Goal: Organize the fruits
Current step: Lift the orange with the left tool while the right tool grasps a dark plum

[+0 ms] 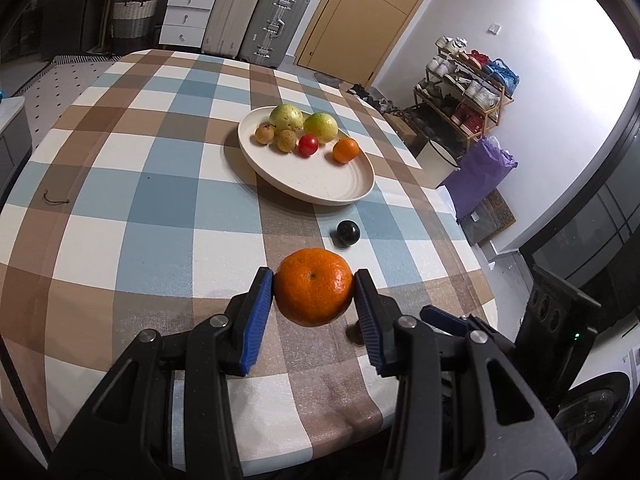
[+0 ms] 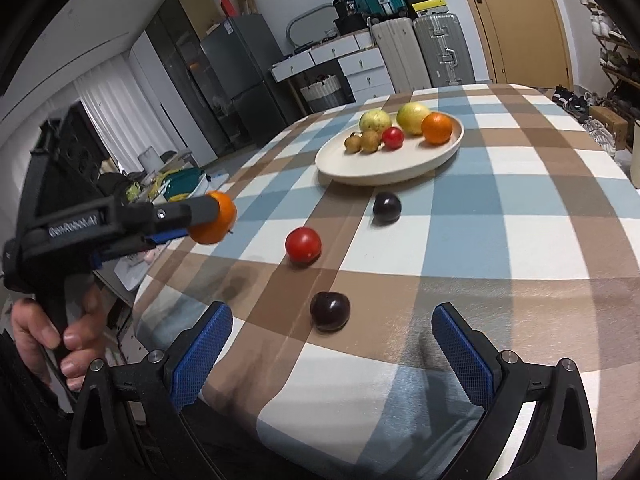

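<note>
My left gripper [image 1: 314, 286] is shut on an orange mandarin [image 1: 314, 286] and holds it above the checked table; it also shows in the right wrist view [image 2: 216, 218]. A cream plate [image 1: 316, 188] further on holds two green-yellow fruits, two brown fruits, a red tomato [image 1: 308, 145] and a small orange [image 1: 345, 150]. My right gripper [image 2: 332, 320] is open and empty, low over the table. A dark plum [image 2: 330, 311] lies between its fingertips. A red tomato [image 2: 303, 244] and another dark plum [image 2: 387, 208] lie between it and the plate [image 2: 384, 168].
The table [image 2: 520, 240] has a blue, brown and white checked cloth; its edge is close on the left in the right wrist view. Suitcases [image 1: 276, 20], drawers and a door stand beyond the table. A shoe rack [image 1: 464, 88] stands right of it.
</note>
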